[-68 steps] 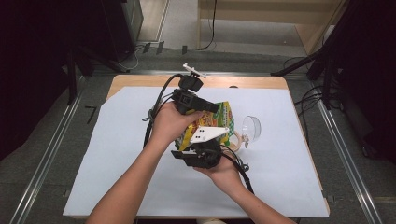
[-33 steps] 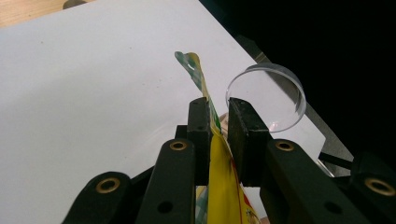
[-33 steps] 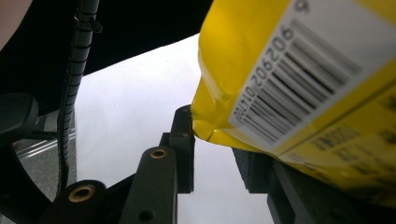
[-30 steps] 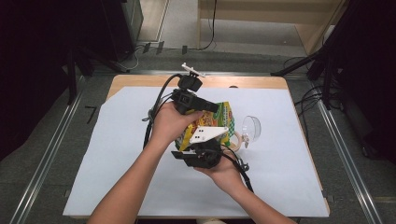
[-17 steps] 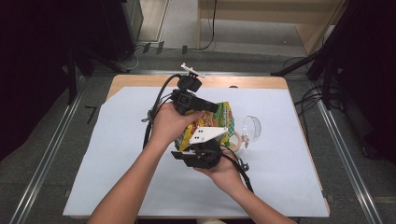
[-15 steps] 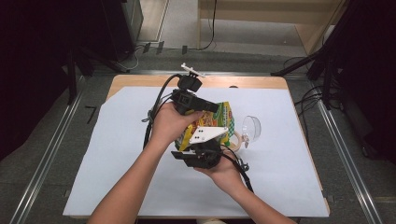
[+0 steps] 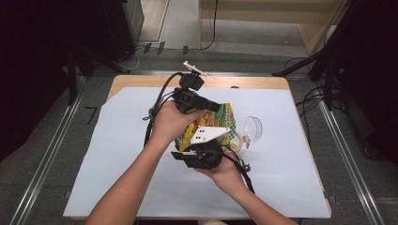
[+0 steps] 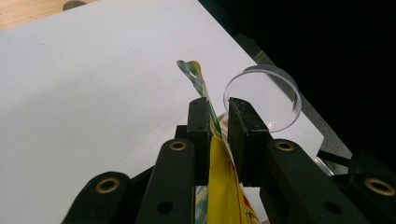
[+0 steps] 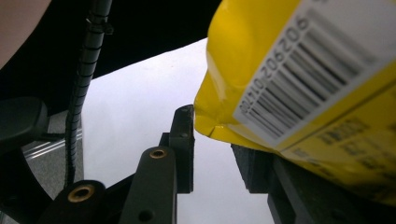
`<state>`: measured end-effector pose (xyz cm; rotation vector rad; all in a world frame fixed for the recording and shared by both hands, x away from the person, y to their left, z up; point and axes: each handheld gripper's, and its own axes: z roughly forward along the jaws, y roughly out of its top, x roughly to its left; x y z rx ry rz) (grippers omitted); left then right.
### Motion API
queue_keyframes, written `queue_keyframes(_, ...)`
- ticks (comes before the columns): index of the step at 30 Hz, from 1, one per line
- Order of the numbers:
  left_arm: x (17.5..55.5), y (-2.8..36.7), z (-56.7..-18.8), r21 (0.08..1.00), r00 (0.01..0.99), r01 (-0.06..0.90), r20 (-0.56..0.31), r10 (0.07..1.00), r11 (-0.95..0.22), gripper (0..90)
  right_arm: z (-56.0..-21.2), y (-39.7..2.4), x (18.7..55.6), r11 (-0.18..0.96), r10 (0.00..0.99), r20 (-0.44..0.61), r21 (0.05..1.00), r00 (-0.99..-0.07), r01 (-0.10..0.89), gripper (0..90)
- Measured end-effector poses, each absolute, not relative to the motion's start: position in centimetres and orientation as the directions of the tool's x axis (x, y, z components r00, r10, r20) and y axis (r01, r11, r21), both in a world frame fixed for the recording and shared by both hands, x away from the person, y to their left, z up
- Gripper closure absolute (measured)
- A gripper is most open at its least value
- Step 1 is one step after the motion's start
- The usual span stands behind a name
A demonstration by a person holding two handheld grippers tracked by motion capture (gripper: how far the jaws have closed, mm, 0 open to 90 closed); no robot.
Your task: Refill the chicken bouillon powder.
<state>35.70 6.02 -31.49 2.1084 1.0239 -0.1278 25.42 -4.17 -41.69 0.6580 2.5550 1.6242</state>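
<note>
Above the middle of the white-covered table (image 7: 117, 154), both grippers hold a yellow snack bag (image 7: 220, 117). The left gripper (image 8: 217, 126) pinches its top edge; the right gripper (image 9: 212, 144) has its jaws around a bottom corner. A clear plastic cup (image 7: 253, 131) lies just beside.

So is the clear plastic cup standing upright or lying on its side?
On its side: the clear cup lies on the white sheet, its round mouth facing sideways.
</note>
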Motion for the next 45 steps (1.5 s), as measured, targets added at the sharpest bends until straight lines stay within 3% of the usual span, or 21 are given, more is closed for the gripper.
queue_keyframes(21, 34.2, 7.9, -32.8, 0.623, 0.685, 0.694, -0.417, 0.597, -0.361, 79.6, -43.4, -3.1, 24.3, 0.406, 0.367, 0.091, 0.879, -0.926, 0.248, 65.8)
queue_keyframes(30, 33.5, 8.7, -33.2, 0.644, 0.697, 0.68, -0.417, 0.583, -0.351, 80.5, -44.1, -3.3, 24.2, 0.378, 0.355, 0.145, 0.881, -0.924, 0.283, 62.2)
queue_keyframes(45, 32.2, 10.3, -34.1, 0.671, 0.719, 0.657, -0.421, 0.553, -0.343, 83.4, -45.7, -3.0, 23.9, 0.408, 0.337, 0.142, 0.869, -0.931, 0.28, 57.8)
